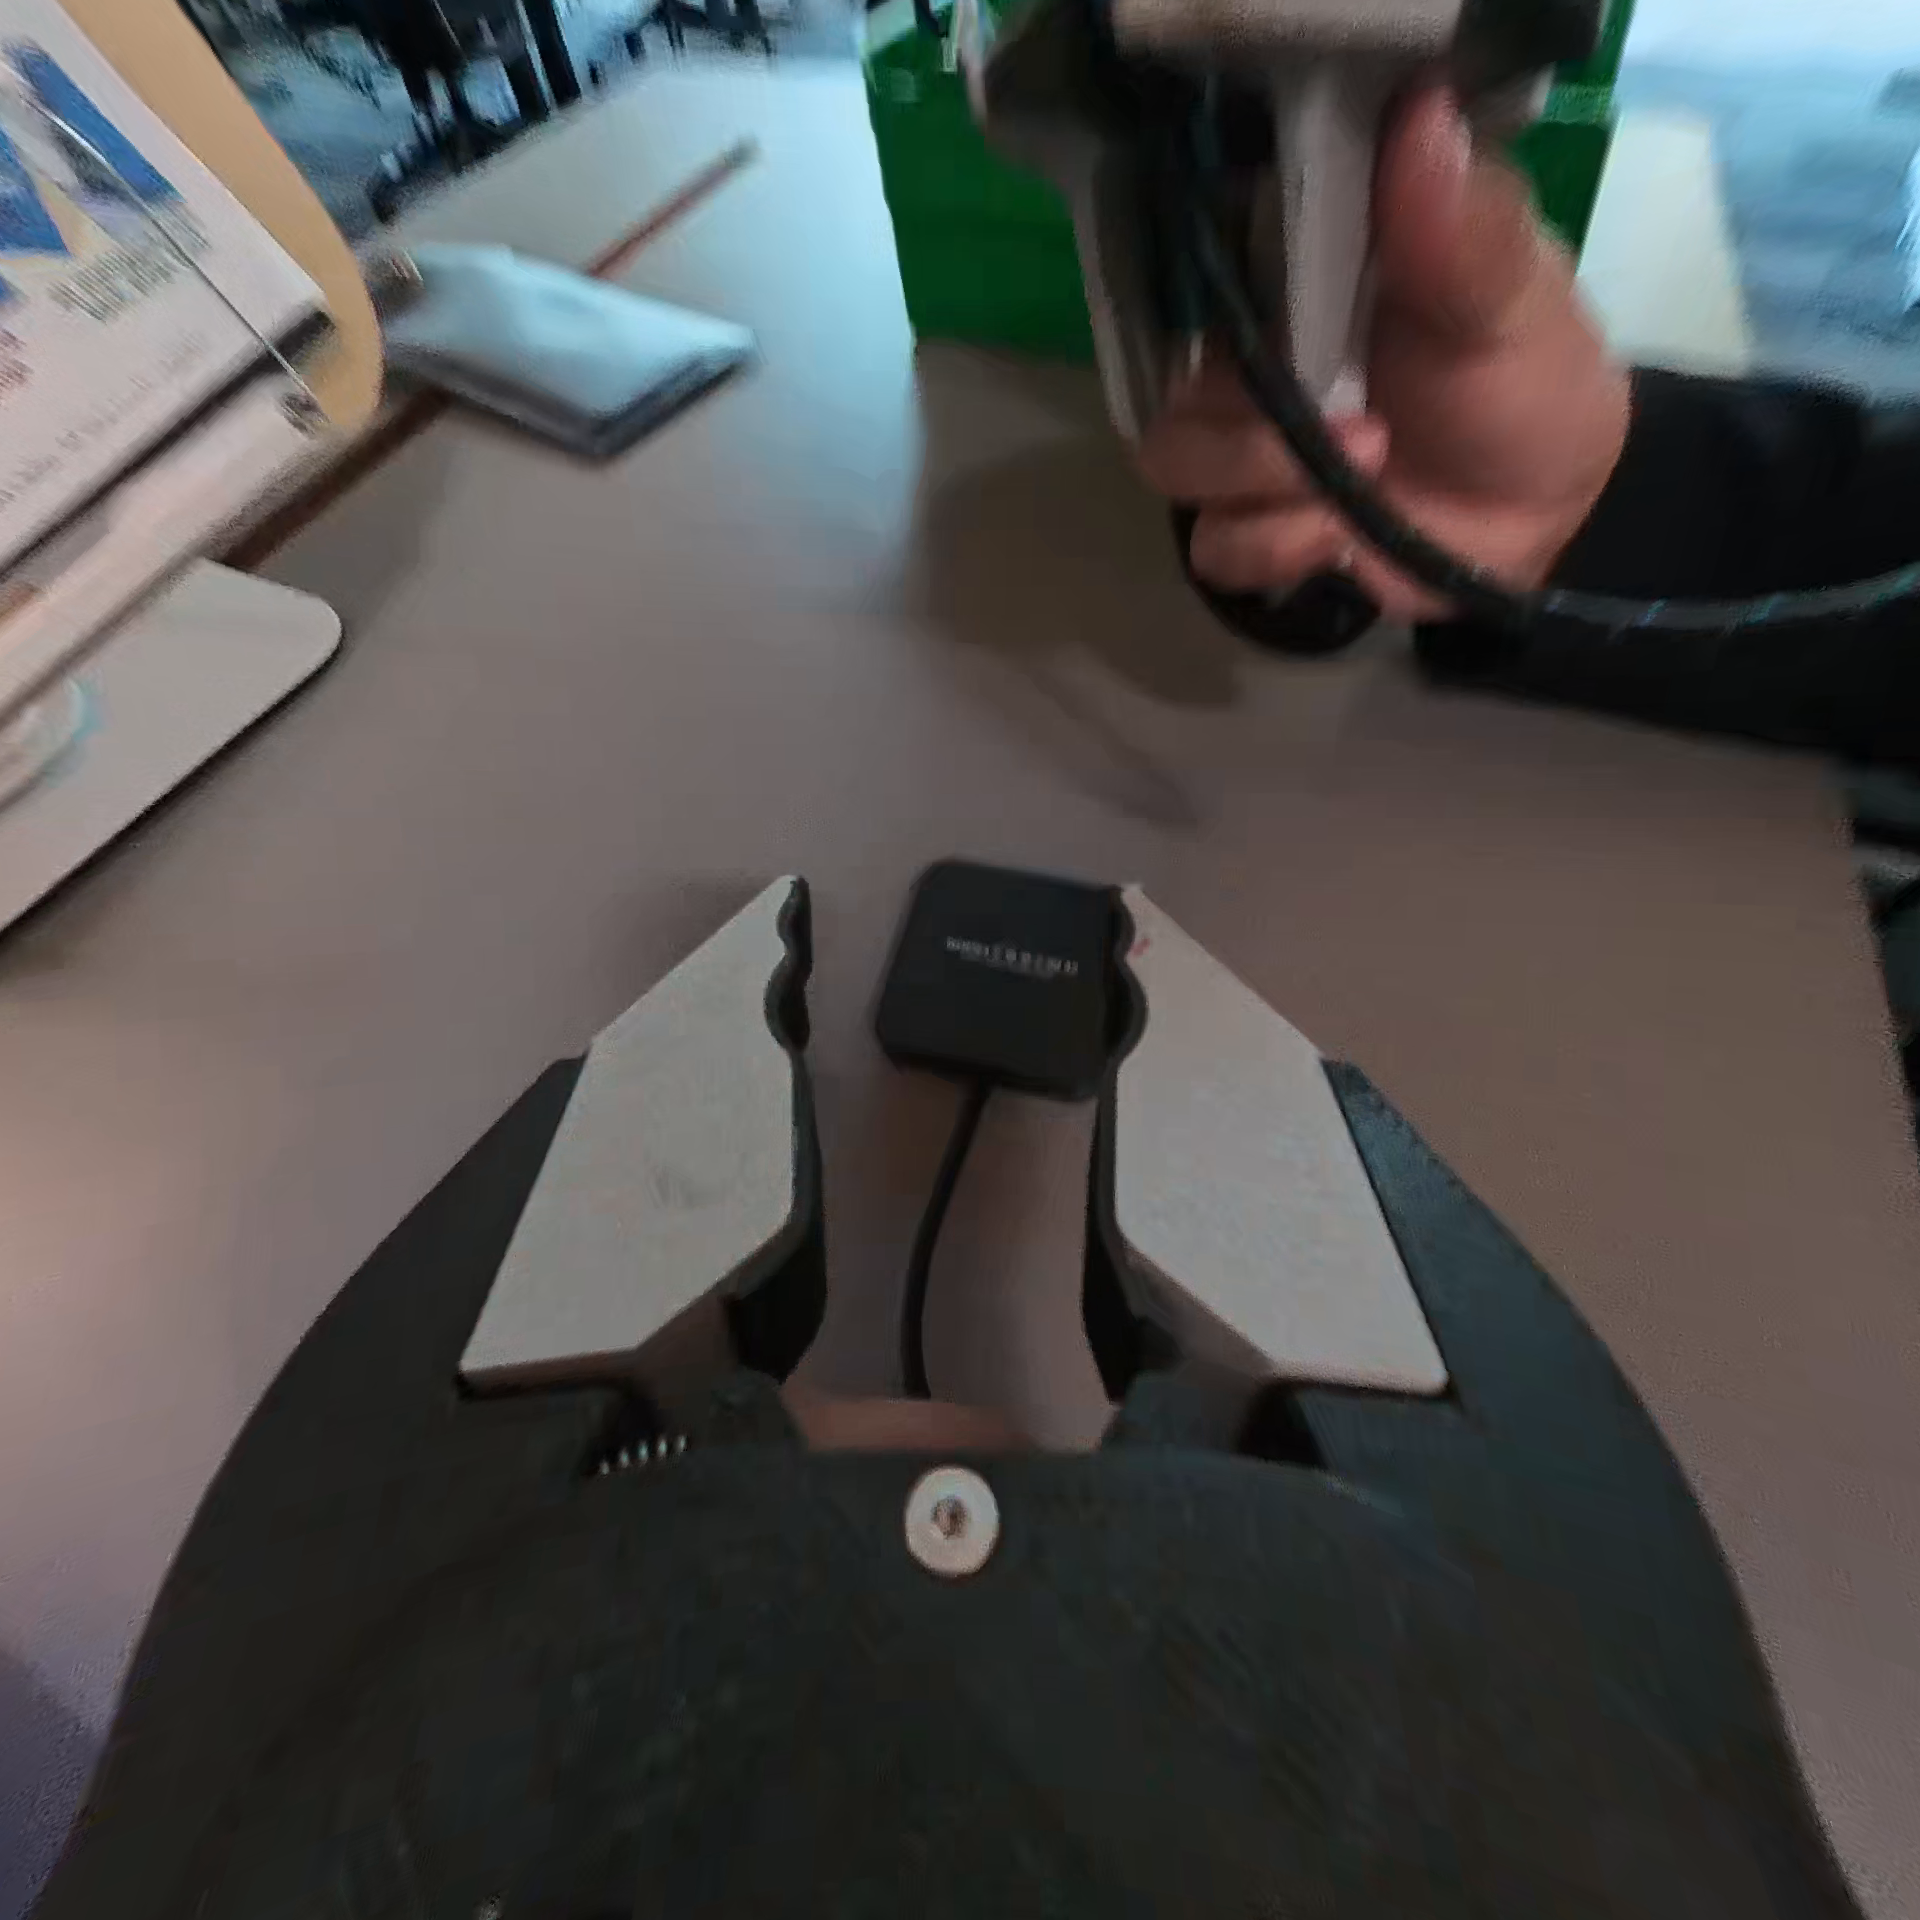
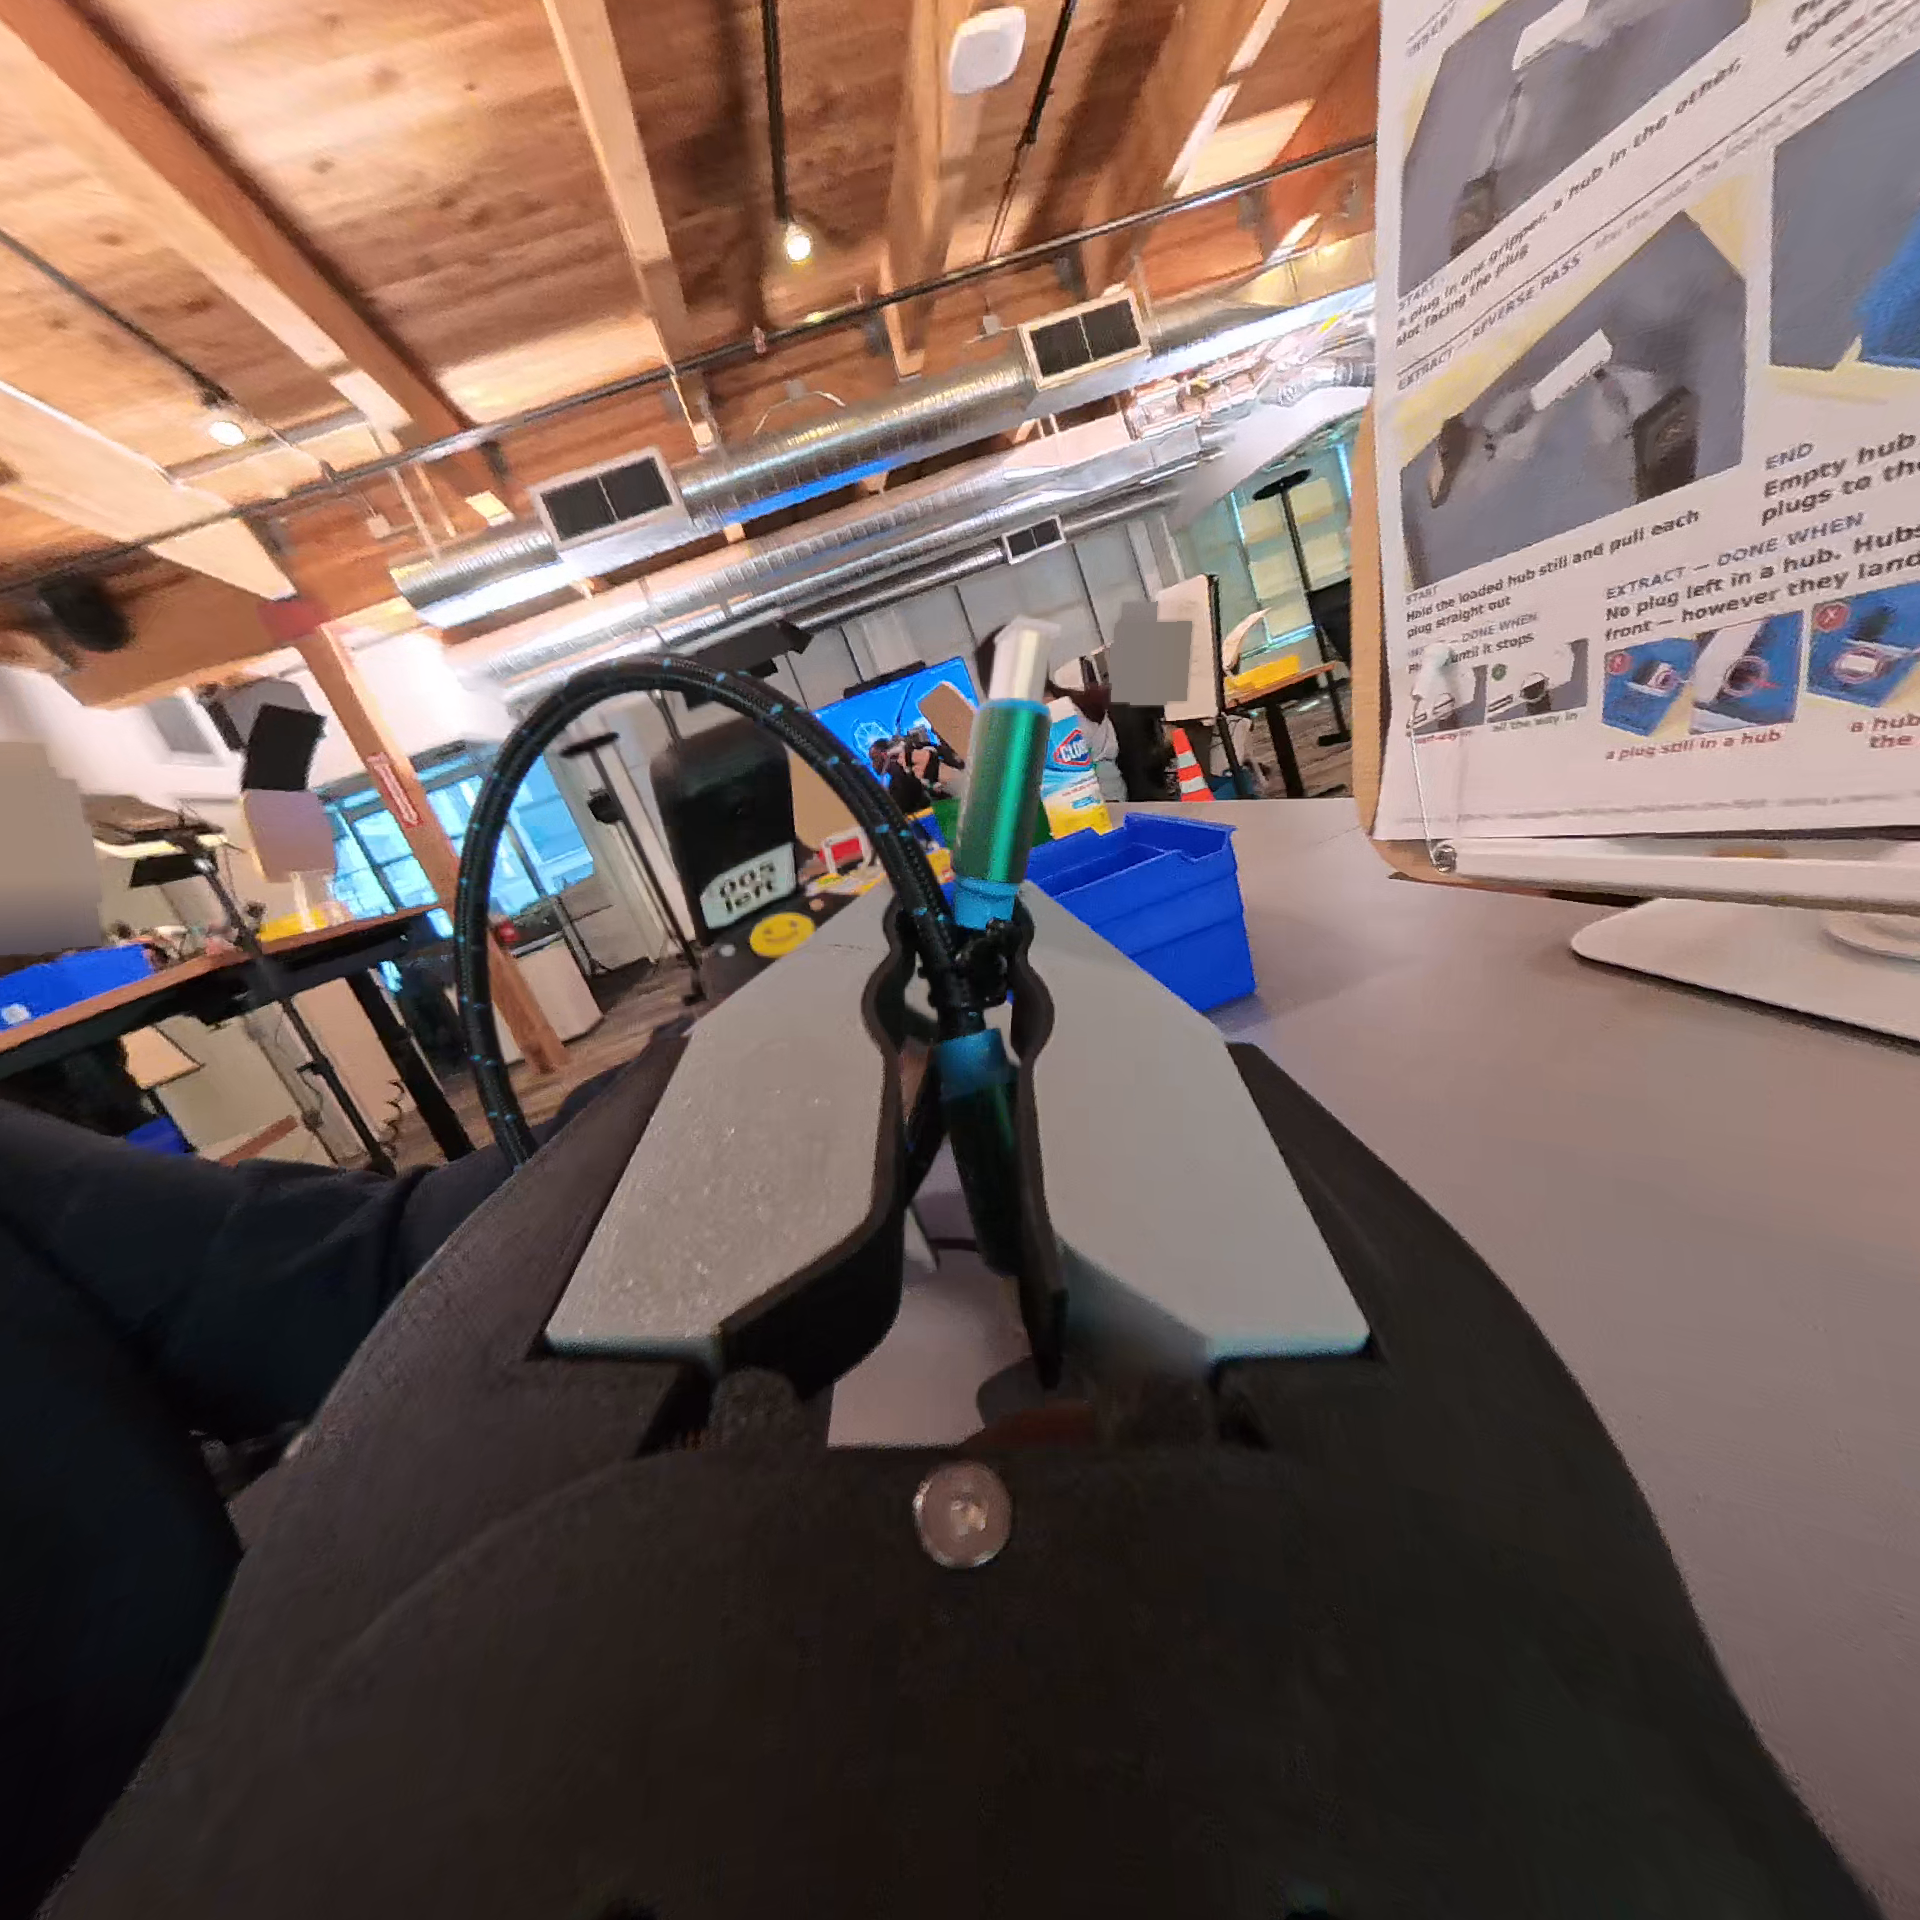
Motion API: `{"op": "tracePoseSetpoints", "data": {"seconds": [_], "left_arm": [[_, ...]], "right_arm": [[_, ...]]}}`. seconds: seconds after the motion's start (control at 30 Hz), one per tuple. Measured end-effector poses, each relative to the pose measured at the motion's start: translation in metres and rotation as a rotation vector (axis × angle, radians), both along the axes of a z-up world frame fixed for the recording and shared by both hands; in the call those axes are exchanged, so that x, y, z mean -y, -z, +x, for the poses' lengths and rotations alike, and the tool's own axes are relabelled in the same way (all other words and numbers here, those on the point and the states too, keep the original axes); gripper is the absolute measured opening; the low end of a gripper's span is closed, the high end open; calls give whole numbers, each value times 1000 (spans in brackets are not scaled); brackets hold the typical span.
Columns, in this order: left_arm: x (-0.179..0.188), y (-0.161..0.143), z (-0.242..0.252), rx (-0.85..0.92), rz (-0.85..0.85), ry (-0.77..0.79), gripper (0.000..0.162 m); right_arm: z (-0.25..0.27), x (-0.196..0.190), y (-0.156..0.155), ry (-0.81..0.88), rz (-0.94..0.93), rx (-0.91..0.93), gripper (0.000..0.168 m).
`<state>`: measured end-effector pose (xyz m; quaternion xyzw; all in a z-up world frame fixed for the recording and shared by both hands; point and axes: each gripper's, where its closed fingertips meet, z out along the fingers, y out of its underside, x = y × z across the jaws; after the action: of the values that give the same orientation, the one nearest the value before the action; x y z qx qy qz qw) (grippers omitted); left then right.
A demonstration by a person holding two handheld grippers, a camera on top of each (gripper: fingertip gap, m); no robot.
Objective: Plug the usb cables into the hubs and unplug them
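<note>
The left gripper hangs low over the grey table with its jaws spread, and a small black hub lies flat between its fingertips. The hub sits closer to the right-hand finger, perhaps touching it, with a clear gap on the other side. Its thin lead runs straight back toward the gripper body, so the hub's long axis lies along the fingers. The right gripper is clamped on a braided black cable just behind a green plug, which tilts upward, away from the table. In the left wrist view a hand holds that gripper raised, ahead and to the right, well apart from the hub.
</note>
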<state>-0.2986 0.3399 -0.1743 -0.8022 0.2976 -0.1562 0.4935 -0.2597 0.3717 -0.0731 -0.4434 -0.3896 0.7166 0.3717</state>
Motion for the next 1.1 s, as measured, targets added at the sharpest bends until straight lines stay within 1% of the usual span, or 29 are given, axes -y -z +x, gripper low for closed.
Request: {"op": "tracePoseSetpoints", "data": {"seconds": [0.1,0.17,0.2,0.23,0.27,0.3,0.33,0.37,0.43,0.47,0.53,0.57,0.6,0.63,0.67,0.73,0.77,0.8,0.87,0.93,0.97,1.0,1.1], "left_arm": [[4,31,10,-167,-114,51,58],[1,51,5,-306,-170,38,62],[0,57,6,-338,-191,41,64],[0,56,13,-304,-200,59,58],[1,59,16,-303,-233,76,59],[2,66,16,-332,-264,82,62],[0,67,17,-354,-242,83,66],[0,69,19,-376,-232,93,74],[2,70,22,-380,-254,99,80],[1,70,21,-390,-264,97,81],[-3,69,17,-412,-270,80,74],[-9,68,12,-435,-255,57,74],[-16,66,5,-465,-224,26,74],[-20,65,0,-480,-202,12,80],[-20,65,0,-466,-207,15,78],[-18,70,4,-386,-270,30,70],[-16,72,6,-342,-304,46,63],[-16,72,7,-319,-309,56,63],[-14,72,6,-336,-316,79,63],[-14,72,6,-349,-339,72,62],[-14,71,7,-319,-348,65,62],[-13,68,12,-247,-369,64,62],[-5,43,34,102,-452,105,62]], "right_arm": [[4,-4,-4,2,-19,-12,12],[5,-9,0,55,18,29,12],[5,-13,3,89,39,61,12],[5,-18,8,117,53,96,12],[5,-21,12,131,56,125,12],[5,-22,15,131,45,145,12],[5,-24,17,124,26,156,12],[5,-25,18,116,3,164,12],[7,-28,20,96,-40,177,12],[8,-29,20,87,-58,176,12],[11,-28,15,67,-77,151,12],[12,-27,12,61,-79,138,12],[14,-26,10,60,-76,129,12],[15,-25,8,59,-70,123,12],[15,-24,7,56,-66,119,12],[16,-22,5,48,-66,111,12],[17,-22,3,43,-68,106,12],[17,-21,2,35,-73,97,12],[20,-20,-2,9,-95,68,12],[22,-20,-6,-16,-131,42,12],[23,-21,-6,-27,-149,36,12],[22,-21,-5,-36,-165,35,12],[20,-21,-2,-41,-169,57,12]]}}
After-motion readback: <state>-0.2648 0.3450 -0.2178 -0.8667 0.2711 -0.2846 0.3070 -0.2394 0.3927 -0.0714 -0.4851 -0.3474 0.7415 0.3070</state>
